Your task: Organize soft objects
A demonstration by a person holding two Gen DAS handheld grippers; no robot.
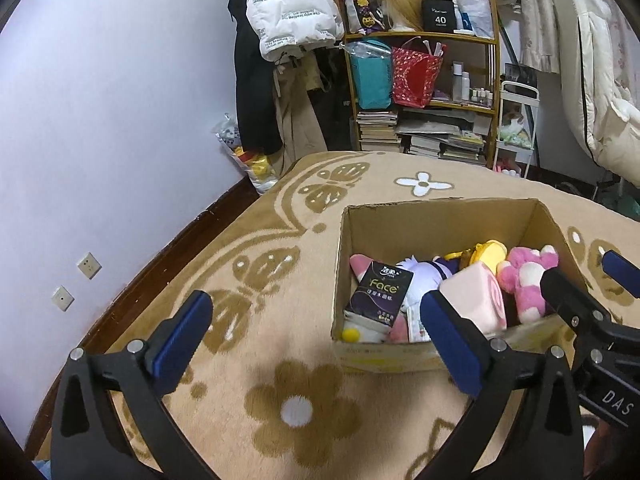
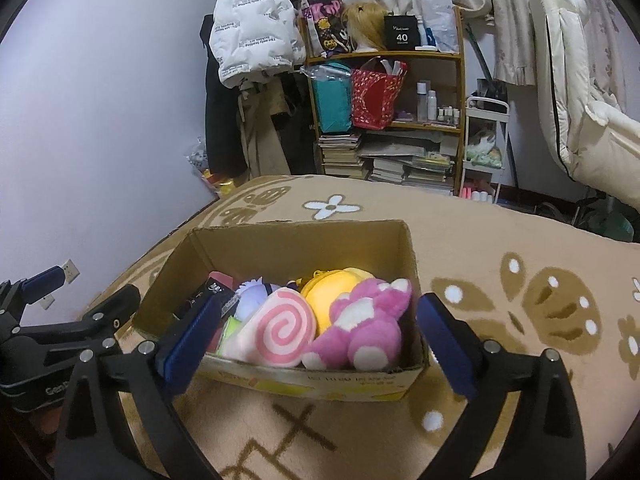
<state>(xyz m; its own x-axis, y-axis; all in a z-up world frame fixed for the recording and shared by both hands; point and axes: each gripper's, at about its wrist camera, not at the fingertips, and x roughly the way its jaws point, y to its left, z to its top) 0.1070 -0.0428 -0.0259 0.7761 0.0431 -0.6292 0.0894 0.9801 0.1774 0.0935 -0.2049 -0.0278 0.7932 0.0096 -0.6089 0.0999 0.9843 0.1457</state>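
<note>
An open cardboard box (image 1: 440,220) (image 2: 300,248) stands on a beige flowered blanket. Inside lie a pink plush (image 1: 524,280) (image 2: 360,328), a pink swirl cushion (image 1: 480,296) (image 2: 280,328), a yellow plush (image 1: 484,254) (image 2: 332,300), a white-and-purple plush (image 1: 424,280) (image 2: 252,296) and a dark "Face" tissue pack (image 1: 378,294). My left gripper (image 1: 316,308) (image 2: 88,286) hangs open over the blanket, just left of the box's near corner. My right gripper (image 2: 320,308) (image 1: 582,268) stands open above the box's near wall, its pads touching none of the toys.
The blanket (image 1: 260,248) drops off at the left toward a lilac wall with sockets (image 1: 89,265). Behind the bed stand a cluttered shelf (image 1: 424,36) with books and bags, and a hanging white puffer jacket (image 1: 292,4). A white quilt (image 2: 592,112) hangs at the right.
</note>
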